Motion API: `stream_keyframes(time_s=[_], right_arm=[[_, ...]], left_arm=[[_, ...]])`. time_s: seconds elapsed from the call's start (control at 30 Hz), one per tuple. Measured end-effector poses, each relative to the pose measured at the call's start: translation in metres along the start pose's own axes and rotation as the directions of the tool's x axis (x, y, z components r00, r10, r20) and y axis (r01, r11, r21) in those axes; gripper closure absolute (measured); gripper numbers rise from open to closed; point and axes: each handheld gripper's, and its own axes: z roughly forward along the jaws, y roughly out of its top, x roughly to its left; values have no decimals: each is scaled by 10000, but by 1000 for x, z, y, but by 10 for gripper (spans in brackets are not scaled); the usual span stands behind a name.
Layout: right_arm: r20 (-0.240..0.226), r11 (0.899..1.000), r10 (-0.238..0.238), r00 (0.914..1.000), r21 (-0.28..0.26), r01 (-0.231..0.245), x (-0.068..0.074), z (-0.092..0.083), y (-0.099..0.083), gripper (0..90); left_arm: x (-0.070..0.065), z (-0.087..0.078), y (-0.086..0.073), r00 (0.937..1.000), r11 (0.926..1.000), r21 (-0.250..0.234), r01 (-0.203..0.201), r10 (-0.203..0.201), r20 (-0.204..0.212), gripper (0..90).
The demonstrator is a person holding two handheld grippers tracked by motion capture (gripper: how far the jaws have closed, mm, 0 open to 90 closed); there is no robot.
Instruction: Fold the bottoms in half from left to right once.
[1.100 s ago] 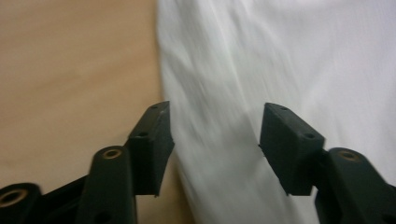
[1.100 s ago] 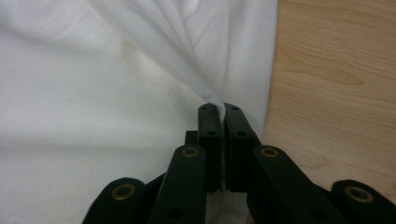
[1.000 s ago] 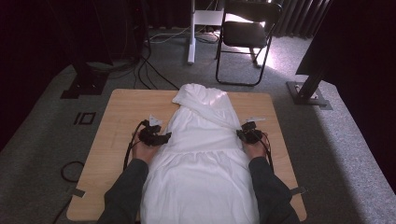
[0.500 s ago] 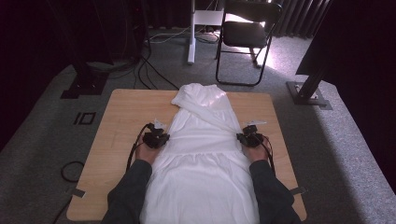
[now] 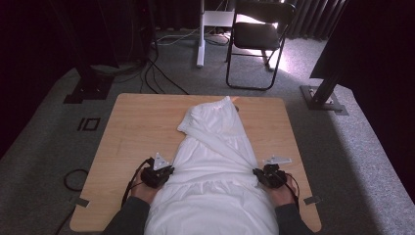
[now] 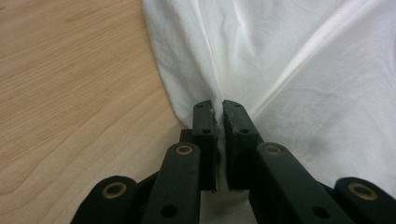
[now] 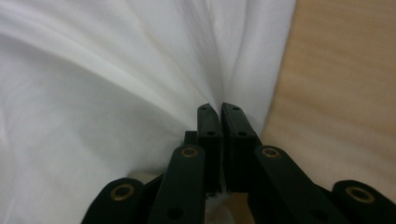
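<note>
Wooden table (image 5: 127, 132) — bare along left and right edges. White garment (image 5: 215, 166) laid down table centre, from far edge to near edge, draped over near edge. Left gripper (image 5: 164, 172) clamped on garment's left hem (image 6: 218, 105); right gripper (image 5: 258, 176) clamped on right hem (image 7: 219, 100) — both near table's near edge.

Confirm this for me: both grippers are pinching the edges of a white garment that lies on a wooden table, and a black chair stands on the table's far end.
One thing is off: the black chair stands on the grey floor beyond the wooden table, as the high view shows. The rest holds: left gripper and right gripper each pinch an edge of the white garment.
</note>
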Motion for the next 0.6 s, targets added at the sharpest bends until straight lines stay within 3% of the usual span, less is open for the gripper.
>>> stream_keyframes(time_s=[0.03, 0.1, 0.17, 0.23, 0.3, 0.4, 0.47, 0.57, 0.6], right_arm=[[-50, 9999, 11, 10000, 152, -11, 1, -2, -1, 860], [54, 9996, -128, 9999, 263, 127, 3, -4, 2, 765], [120, 9989, -331, 9994, -321, 334, 5, -6, 13, 627], [3, 9956, -425, 9991, -832, 423, 10, -7, 31, 581], [-137, 9897, -915, 9957, -1122, 894, 18, -4, 52, 580], [-454, 9792, -1685, 9847, -1221, 1620, 35, 13, 83, 639], [-682, 9753, -2036, 9767, -1019, 1962, 44, 31, 98, 614], [-1066, 9764, -2159, 9706, -245, 2145, 57, 62, 111, 432], [-672, 9753, -2207, 9730, -53, 2208, 61, 71, 113, 374]], left_arm=[[-1, 0, 0, 10000, 10000, -12, -73, 73, -66, 851], [-1, 1, 0, 10000, 10000, -75, -20, 20, -55, 844], [-1, 2, 0, 10000, 9999, -115, 55, -55, -10, 837], [-1, 2, 0, 10000, 9998, -158, 98, -98, -8, 831], [0, 3, 0, 9999, 9997, -200, 134, -134, -20, 825], [-1, 3, -1, 9998, 9995, -266, 180, -180, -33, 824], [0, 3, -1, 9997, 9994, -278, 224, -224, 6, 823], [1, 3, -2, 9995, 9991, -311, 300, -297, 93, 819], [2, 3, -2, 9994, 9989, -325, 324, -320, 109, 819]])
